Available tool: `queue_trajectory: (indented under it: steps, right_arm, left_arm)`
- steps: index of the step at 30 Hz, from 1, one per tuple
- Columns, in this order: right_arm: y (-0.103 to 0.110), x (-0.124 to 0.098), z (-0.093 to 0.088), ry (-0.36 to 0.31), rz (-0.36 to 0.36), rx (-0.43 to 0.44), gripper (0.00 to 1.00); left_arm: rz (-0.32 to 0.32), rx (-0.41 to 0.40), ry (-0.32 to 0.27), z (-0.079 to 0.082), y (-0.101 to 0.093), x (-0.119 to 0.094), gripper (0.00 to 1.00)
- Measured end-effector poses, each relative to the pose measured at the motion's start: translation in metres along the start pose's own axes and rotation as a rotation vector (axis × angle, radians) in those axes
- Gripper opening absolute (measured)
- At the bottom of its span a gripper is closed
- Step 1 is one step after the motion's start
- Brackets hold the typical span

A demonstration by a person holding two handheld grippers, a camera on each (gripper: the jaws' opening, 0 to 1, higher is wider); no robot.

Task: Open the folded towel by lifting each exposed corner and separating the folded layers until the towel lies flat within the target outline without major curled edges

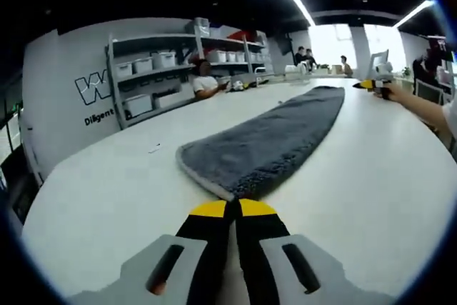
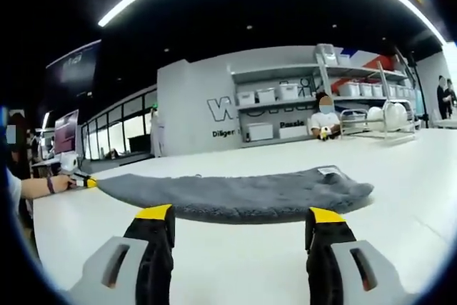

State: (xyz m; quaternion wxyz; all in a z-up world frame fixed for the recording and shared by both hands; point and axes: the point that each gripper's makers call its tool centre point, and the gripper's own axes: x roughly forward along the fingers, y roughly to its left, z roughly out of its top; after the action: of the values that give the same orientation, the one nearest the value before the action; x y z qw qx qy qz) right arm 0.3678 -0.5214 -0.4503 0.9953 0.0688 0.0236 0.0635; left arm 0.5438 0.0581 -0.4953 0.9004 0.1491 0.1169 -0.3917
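Observation:
A long grey towel (image 1: 271, 141) lies stretched out on the white table (image 1: 100, 183), running away from my left gripper (image 1: 232, 207). That gripper's yellow-tipped jaws are shut on the towel's near corner. In the right gripper view the towel (image 2: 235, 192) lies crosswise, just ahead of my right gripper (image 2: 240, 213). Its jaws stand wide open with nothing between them. The left gripper (image 2: 84, 181) shows at the towel's left end, held by a hand. My right gripper (image 1: 376, 85) shows small beyond the towel's far end, apart from it.
Bare white table (image 2: 407, 176) lies on all sides of the towel. A person (image 1: 206, 82) sits at the far edge in front of shelves with white bins (image 1: 153, 62). A wire rack (image 2: 375, 121) stands at the back right, and a monitor (image 2: 66, 132) at the left.

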Motion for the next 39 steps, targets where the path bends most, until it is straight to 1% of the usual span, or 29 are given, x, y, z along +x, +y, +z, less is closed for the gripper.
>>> queue_trajectory:
  steps: [4, 6, 8, 11, 12, 13, 15, 17, 19, 25, 27, 30, 32, 33, 34, 37, 38, 39]
  right_arm:
    - [-0.002, -0.001, 0.001, -0.010, -0.001, 0.018, 0.74]
    - [-0.003, -0.001, 0.002, -0.015, -0.002, 0.030, 0.74]
    - [-0.005, -0.001, 0.003, -0.020, -0.003, 0.038, 0.74]
    - [-0.006, -0.001, 0.003, -0.019, -0.005, 0.042, 0.74]
    - [-0.007, -0.001, 0.002, -0.017, -0.007, 0.042, 0.73]
    - [-0.007, -0.001, 0.000, -0.007, -0.013, 0.037, 0.73]
    - [-0.007, -0.001, -0.001, 0.000, -0.017, 0.032, 0.73]
    - [-0.006, -0.001, -0.002, 0.003, -0.019, 0.030, 0.72]
    - [-0.005, -0.002, -0.003, 0.005, -0.021, 0.029, 0.72]
    - [-0.004, -0.003, -0.003, 0.003, -0.019, 0.032, 0.71]
    - [-0.004, -0.003, -0.003, 0.001, -0.020, 0.034, 0.71]
    - [-0.005, -0.004, -0.002, -0.005, -0.024, 0.036, 0.71]
    - [-0.005, -0.004, -0.001, -0.009, -0.028, 0.037, 0.71]
    - [-0.005, -0.004, -0.001, -0.009, -0.028, 0.039, 0.71]
    - [-0.006, -0.005, -0.001, -0.008, -0.028, 0.039, 0.71]
    - [-0.004, -0.005, -0.001, -0.010, -0.024, 0.038, 0.71]
    - [-0.006, -0.005, -0.001, -0.009, -0.024, 0.037, 0.71]
    - [-0.006, -0.004, -0.001, -0.007, -0.023, 0.037, 0.71]
  left_arm:
    - [0.030, -0.002, 0.011, -0.004, 0.009, -0.016, 0.03]
    - [0.046, 0.000, 0.028, -0.007, 0.013, -0.023, 0.03]
    - [0.077, 0.009, 0.051, -0.010, 0.019, -0.031, 0.03]
    - [0.100, 0.004, 0.070, -0.013, 0.025, -0.040, 0.03]
    - [0.106, -0.004, 0.076, -0.014, 0.027, -0.042, 0.03]
    - [0.123, -0.057, 0.094, -0.017, 0.032, -0.048, 0.03]
    - [0.136, -0.087, 0.109, -0.019, 0.038, -0.053, 0.03]
    - [0.137, -0.094, 0.117, -0.020, 0.039, -0.055, 0.03]
    - [0.143, -0.124, 0.134, -0.023, 0.040, -0.060, 0.03]
    - [0.161, -0.125, 0.187, -0.028, 0.043, -0.074, 0.03]
    - [0.181, -0.133, 0.209, -0.031, 0.046, -0.079, 0.03]
    - [0.191, -0.125, 0.230, -0.032, 0.048, -0.084, 0.03]
    - [0.208, -0.112, 0.256, -0.035, 0.050, -0.088, 0.03]
    - [0.232, -0.076, 0.284, -0.037, 0.053, -0.092, 0.03]
    - [0.245, -0.059, 0.301, -0.038, 0.054, -0.094, 0.03]
    - [0.262, -0.025, 0.335, -0.040, 0.053, -0.098, 0.03]
    - [0.268, 0.003, 0.361, -0.041, 0.052, -0.101, 0.03]
    - [0.275, 0.016, 0.373, -0.042, 0.052, -0.104, 0.03]
